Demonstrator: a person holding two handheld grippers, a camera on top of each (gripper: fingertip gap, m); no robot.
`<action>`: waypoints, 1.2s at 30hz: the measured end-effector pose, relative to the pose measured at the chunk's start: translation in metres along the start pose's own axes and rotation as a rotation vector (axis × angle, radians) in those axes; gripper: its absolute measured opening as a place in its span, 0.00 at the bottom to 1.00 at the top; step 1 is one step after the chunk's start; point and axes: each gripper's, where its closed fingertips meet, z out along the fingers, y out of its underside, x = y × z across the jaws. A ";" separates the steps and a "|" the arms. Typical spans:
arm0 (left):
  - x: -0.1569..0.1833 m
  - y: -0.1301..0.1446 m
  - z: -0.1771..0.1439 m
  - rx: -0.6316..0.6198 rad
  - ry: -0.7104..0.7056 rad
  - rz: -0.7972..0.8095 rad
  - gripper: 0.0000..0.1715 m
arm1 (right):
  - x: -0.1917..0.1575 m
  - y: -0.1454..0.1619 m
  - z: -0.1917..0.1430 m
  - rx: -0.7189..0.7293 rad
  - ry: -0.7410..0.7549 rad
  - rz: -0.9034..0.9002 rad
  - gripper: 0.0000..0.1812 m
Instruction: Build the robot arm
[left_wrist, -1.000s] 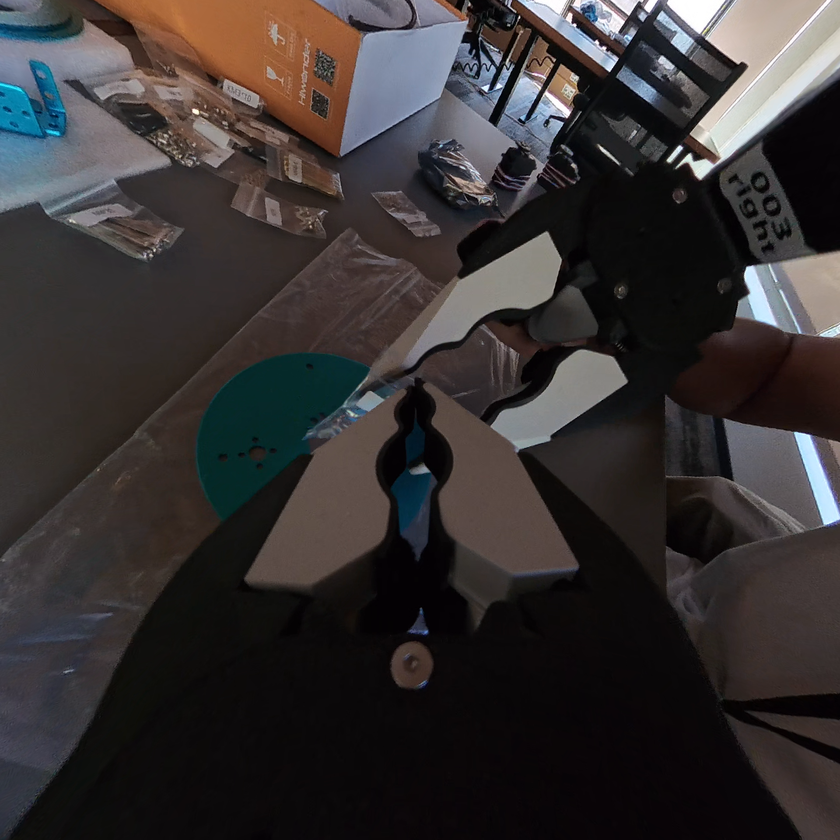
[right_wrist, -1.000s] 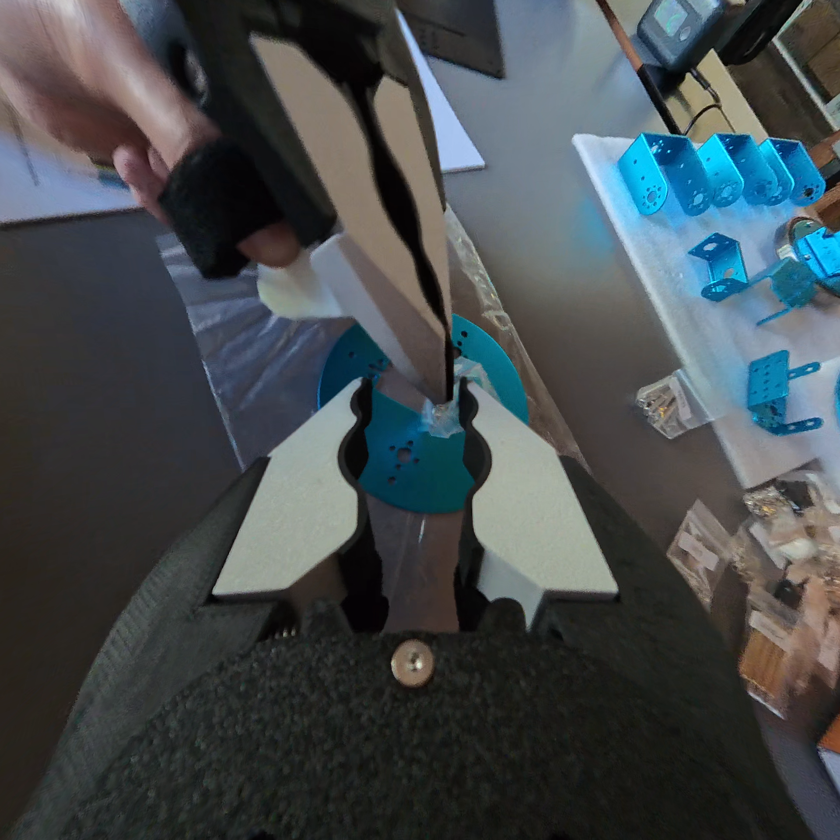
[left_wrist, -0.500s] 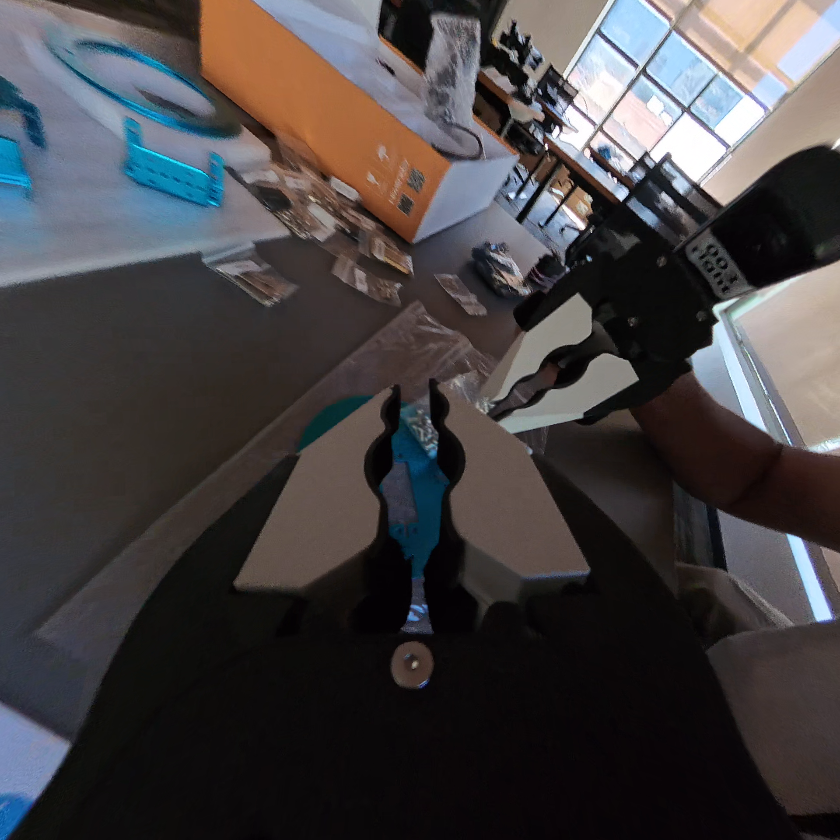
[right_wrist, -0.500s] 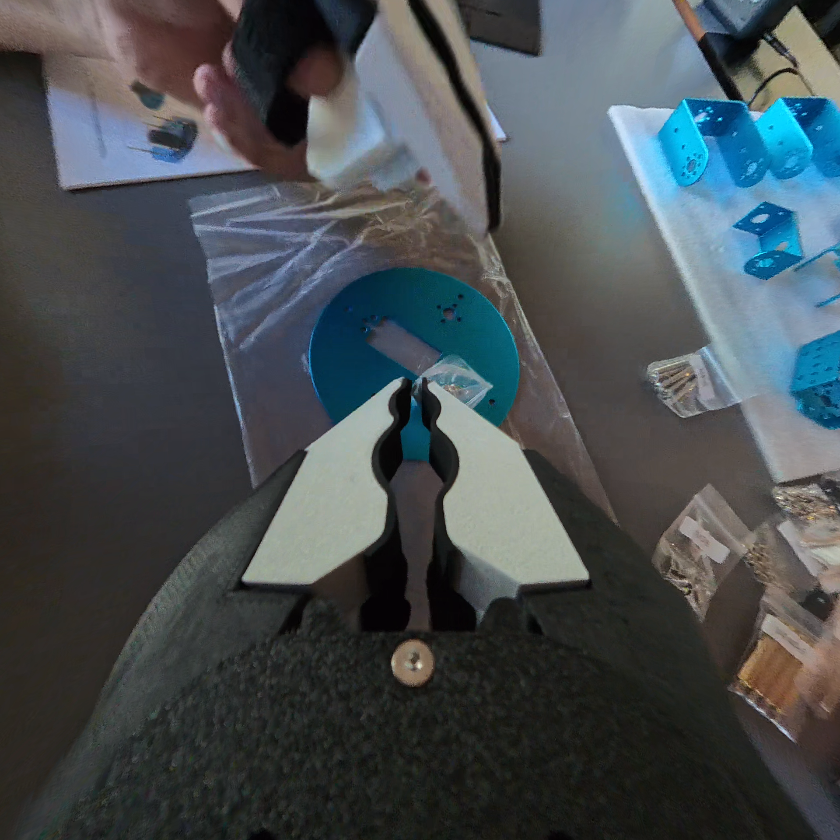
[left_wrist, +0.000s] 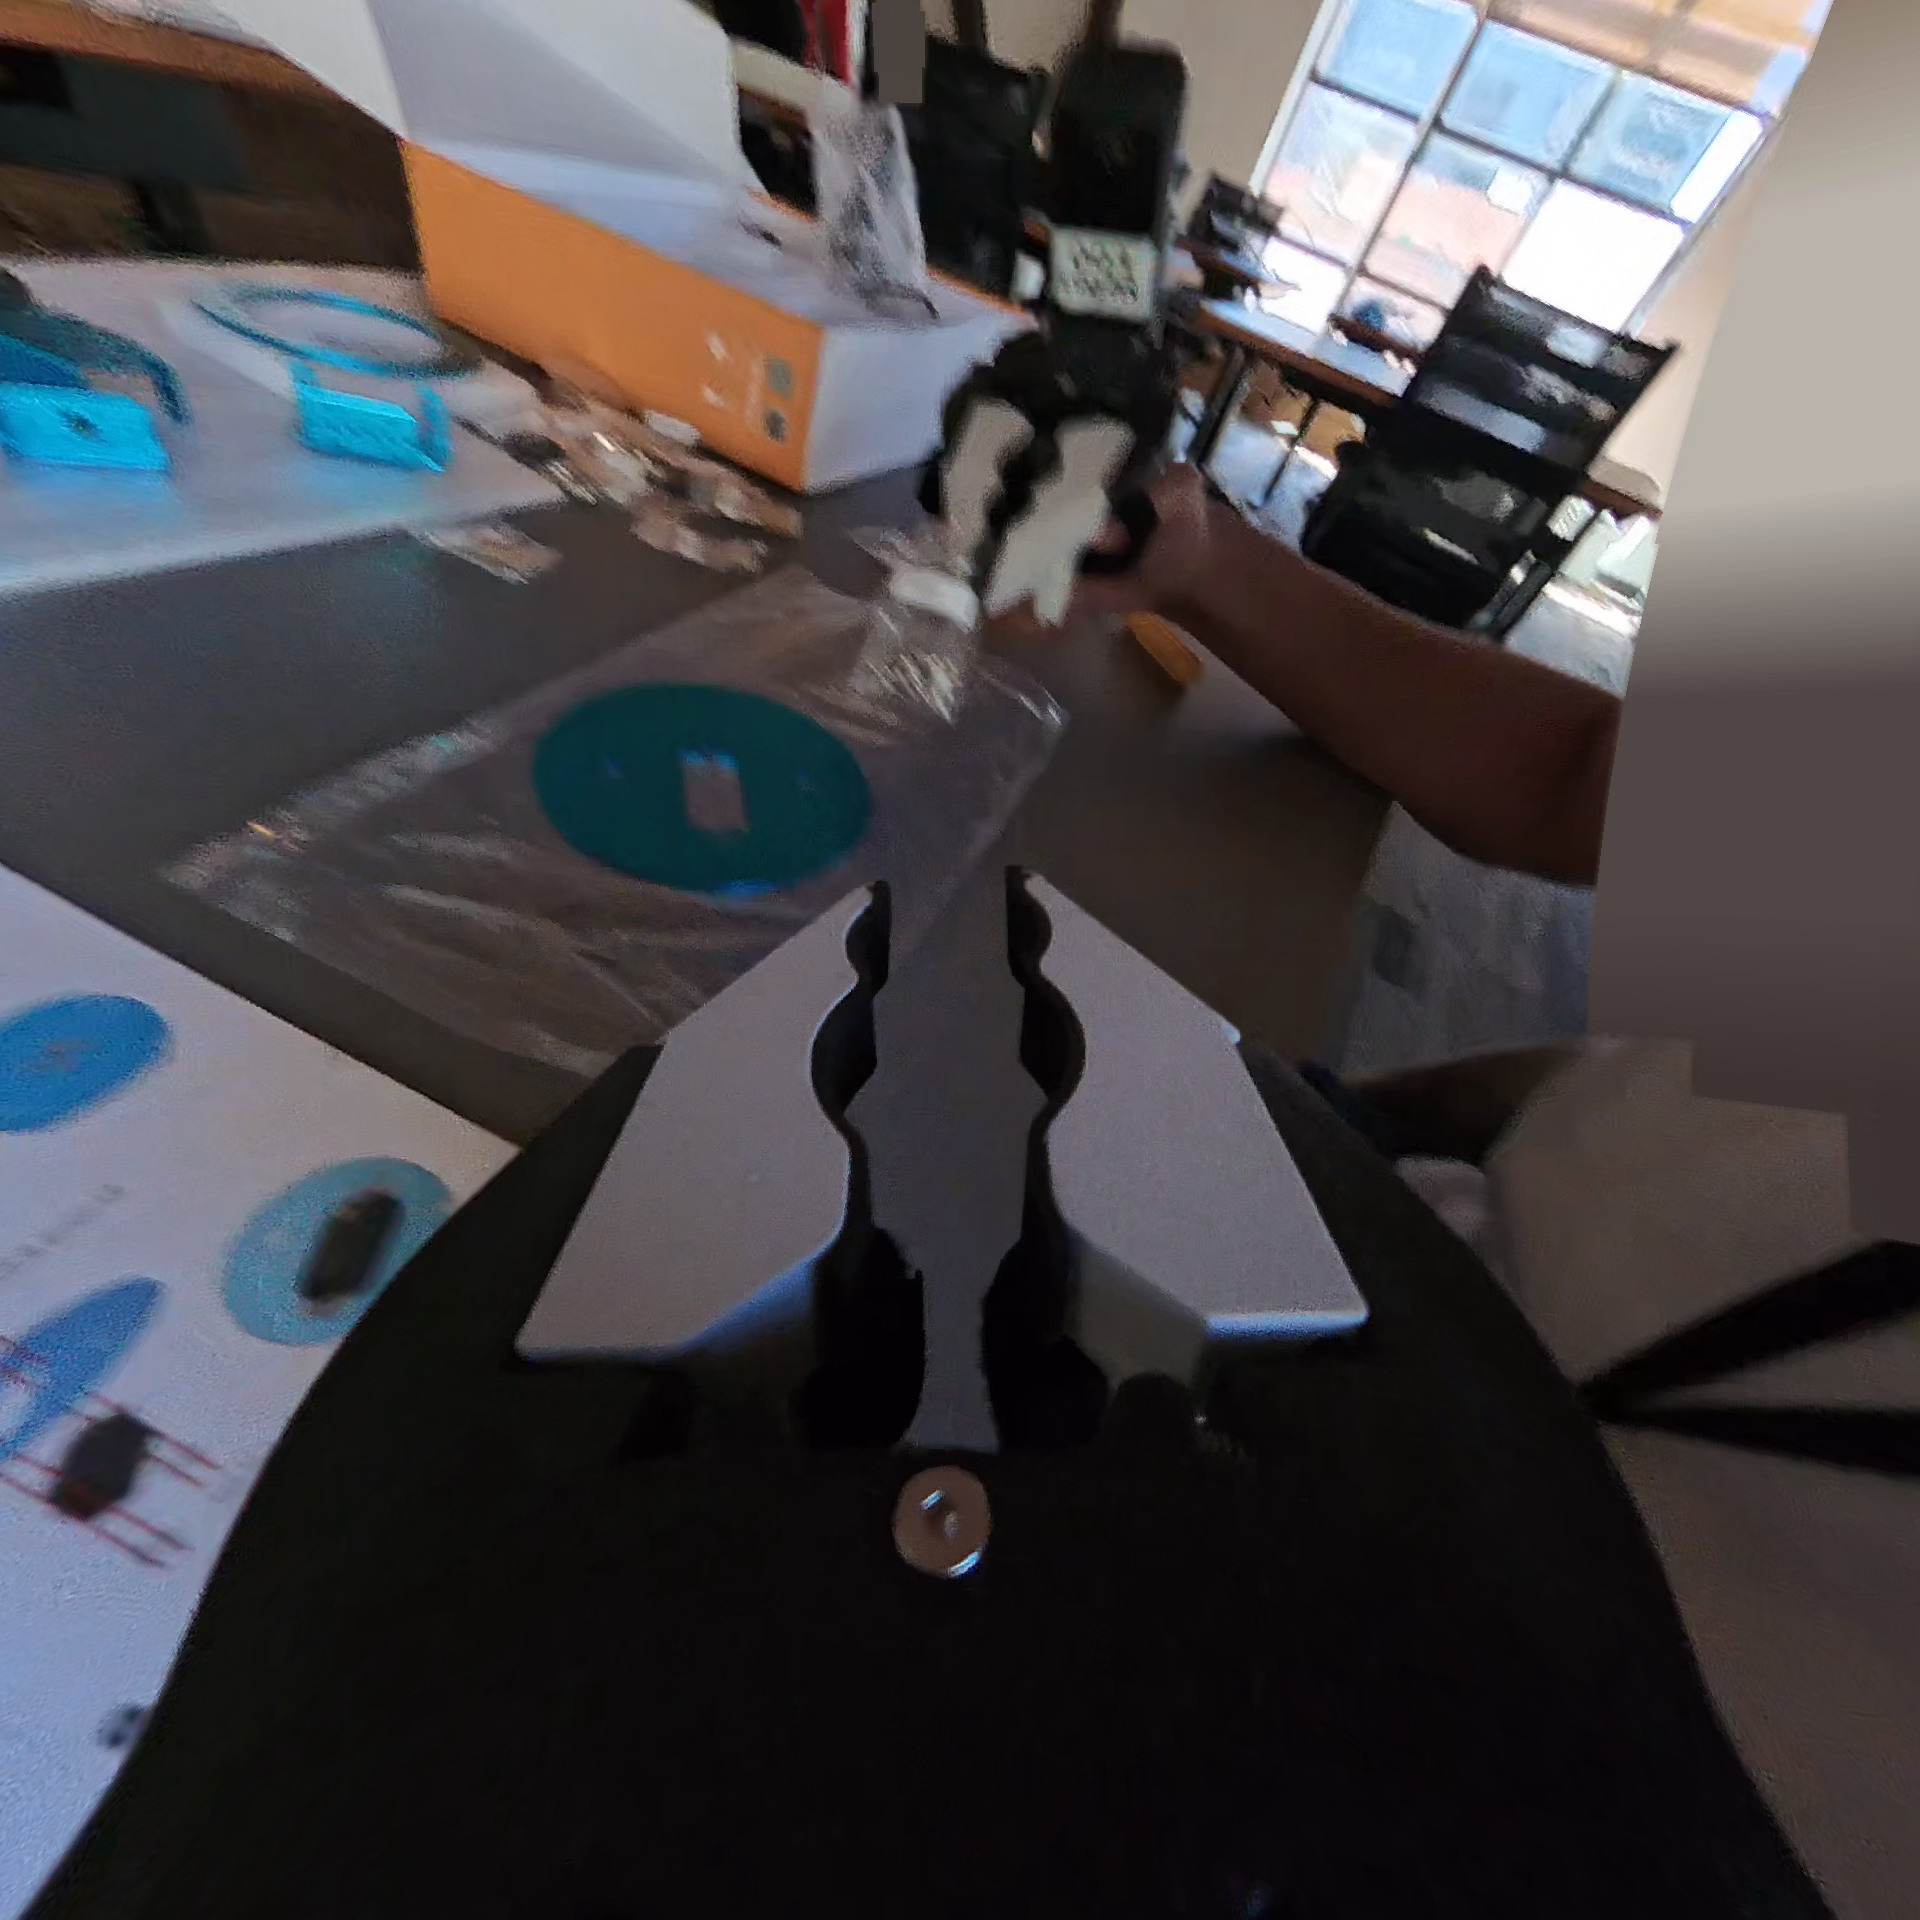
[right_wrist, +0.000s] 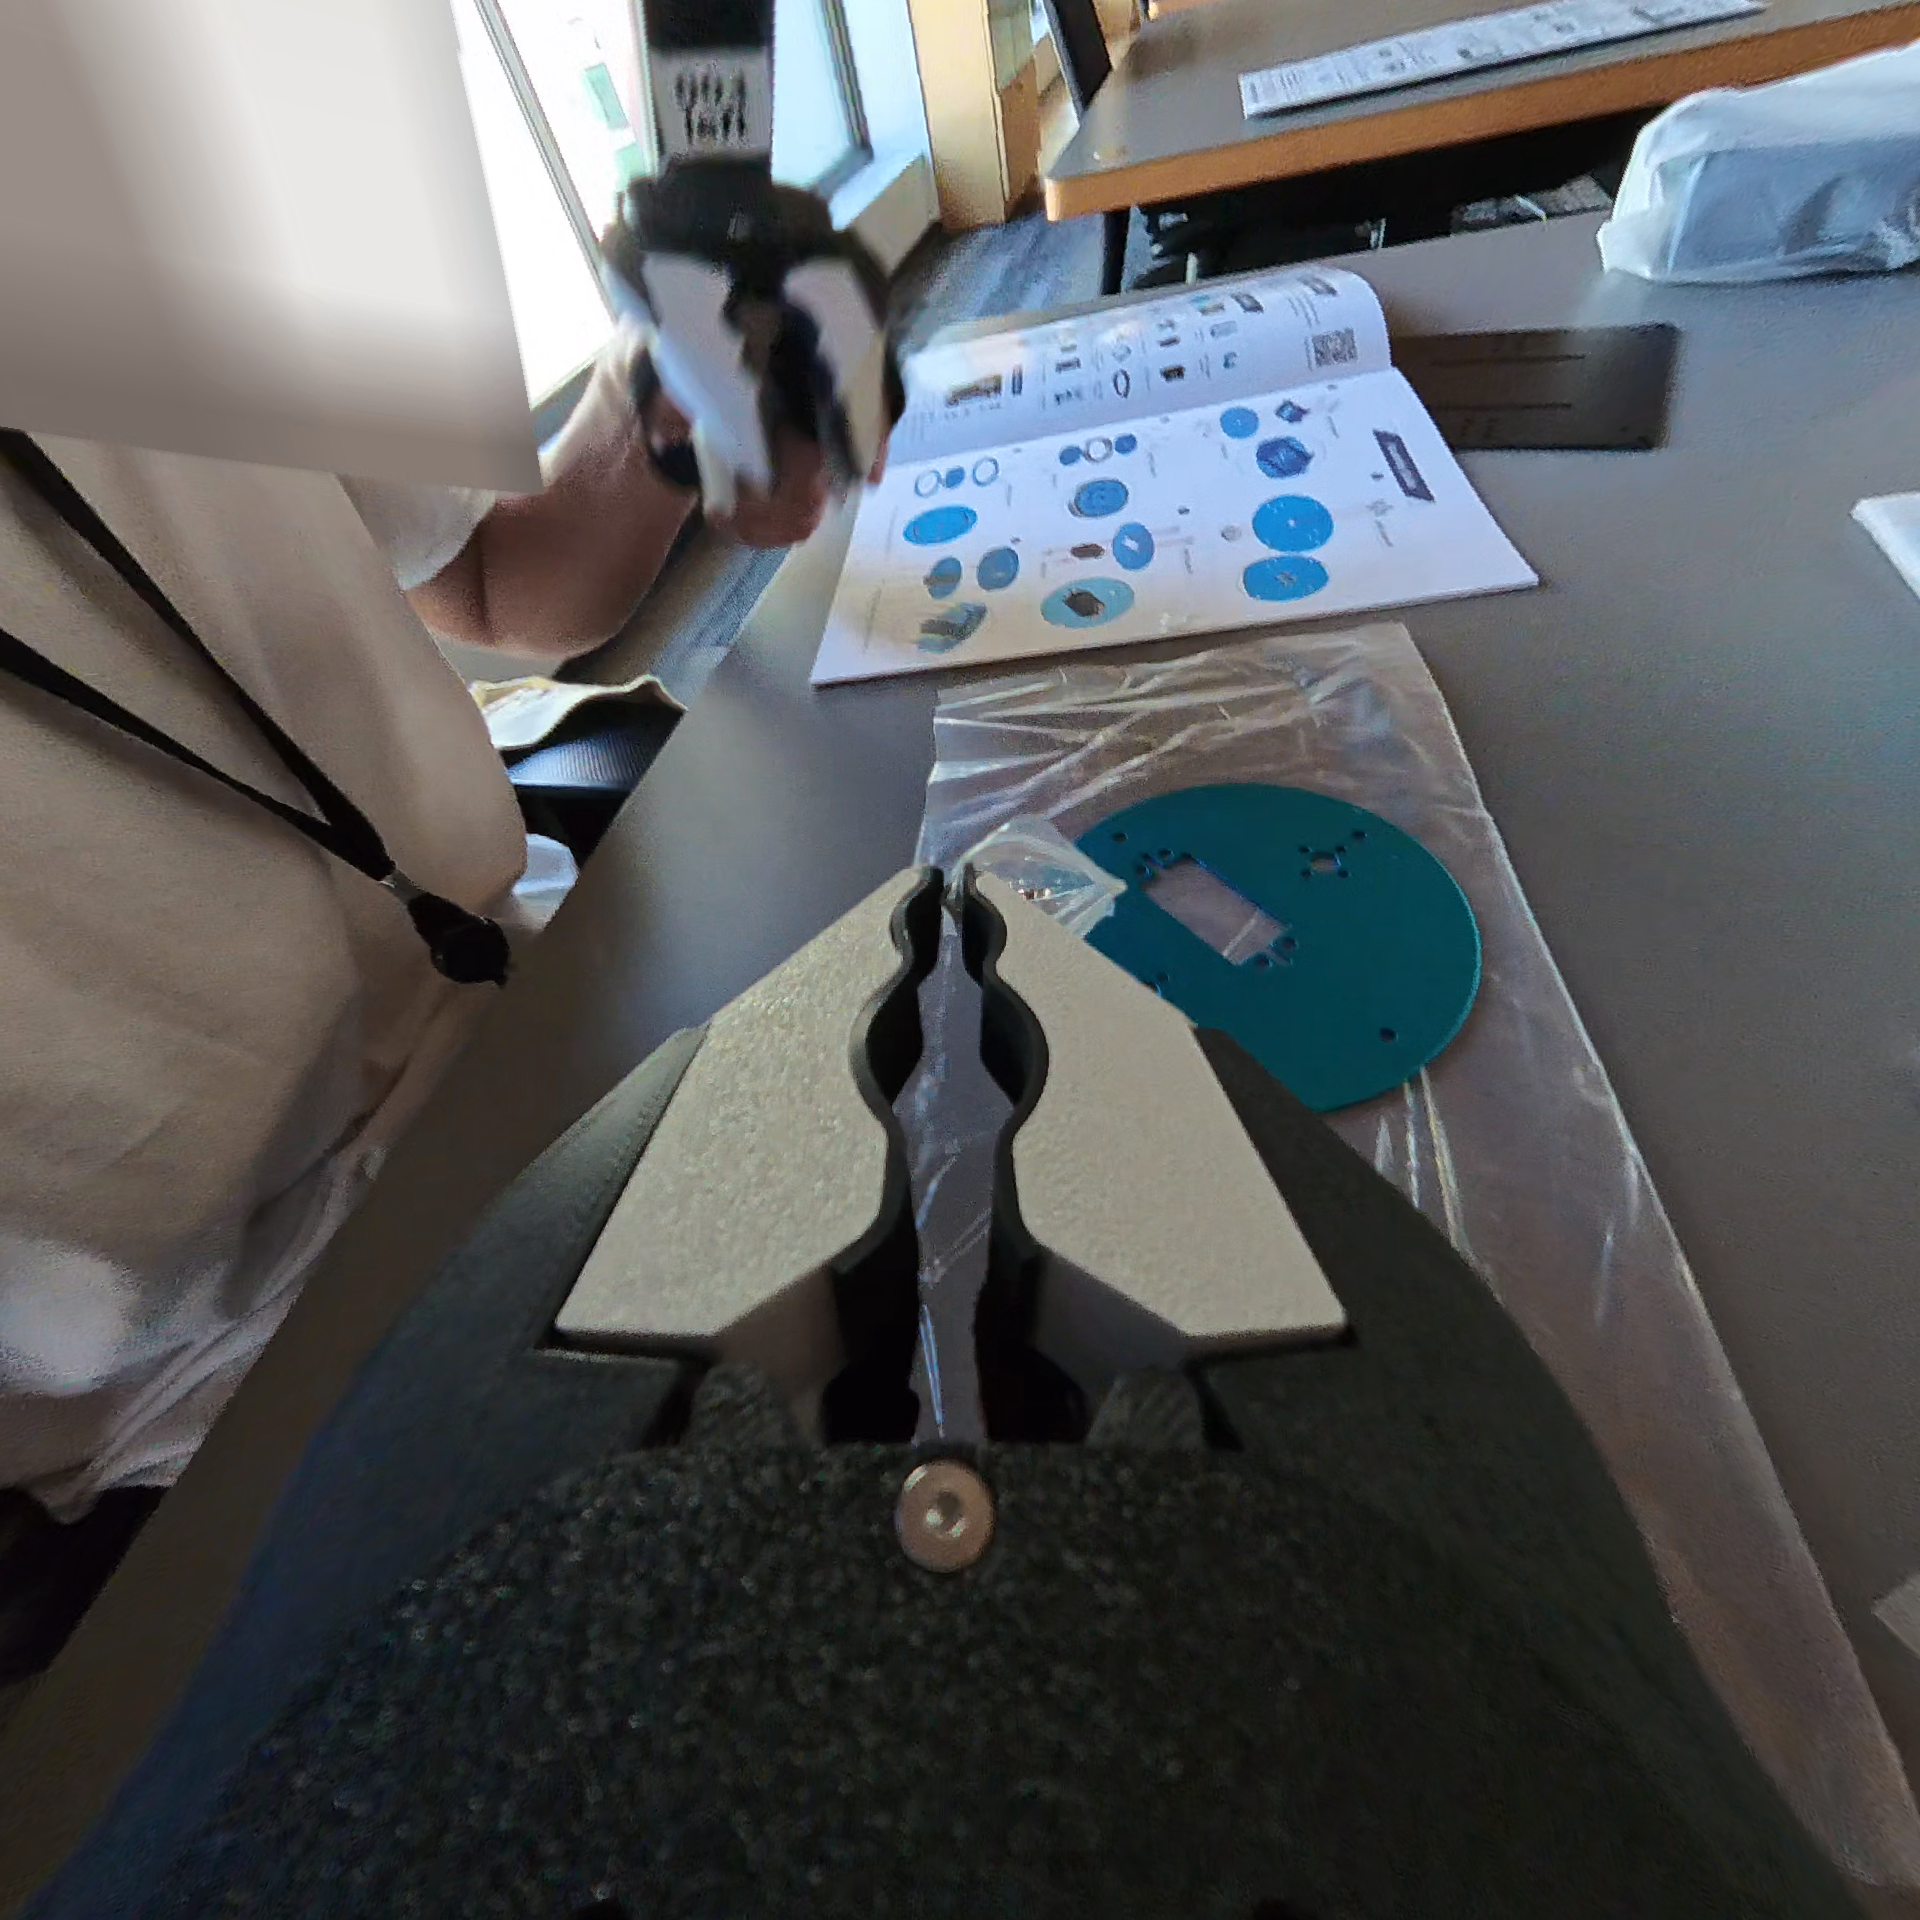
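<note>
Between my right claw's (right_wrist: 951, 883) nearly closed tips sits a corner of a small clear bag of screws (right_wrist: 1039, 883), though I cannot tell whether it is truly pinched; the bag lies against the edge of the teal round plate (right_wrist: 1288, 945) on a clear plastic sheet (right_wrist: 1558, 1143). My left claw (left_wrist: 948, 894) stands apart and empty above the dark table (left_wrist: 1195, 790), its view blurred, so the orange box (left_wrist: 623, 291) markings and booklet (right_wrist: 1174, 520) print are unreadable.
</note>
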 end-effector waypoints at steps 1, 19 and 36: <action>0.015 0.017 0.000 -0.054 0.027 -0.002 0.14 | -0.002 -0.002 0.002 0.011 -0.008 0.002 0.01; 0.044 0.056 -0.031 -0.072 -0.091 -0.208 0.14 | -0.098 -0.032 0.098 0.057 -0.192 -0.205 0.01; -0.005 0.044 -0.037 -0.081 -0.257 0.045 0.21 | -0.081 -0.035 0.095 0.094 -0.118 -0.187 0.01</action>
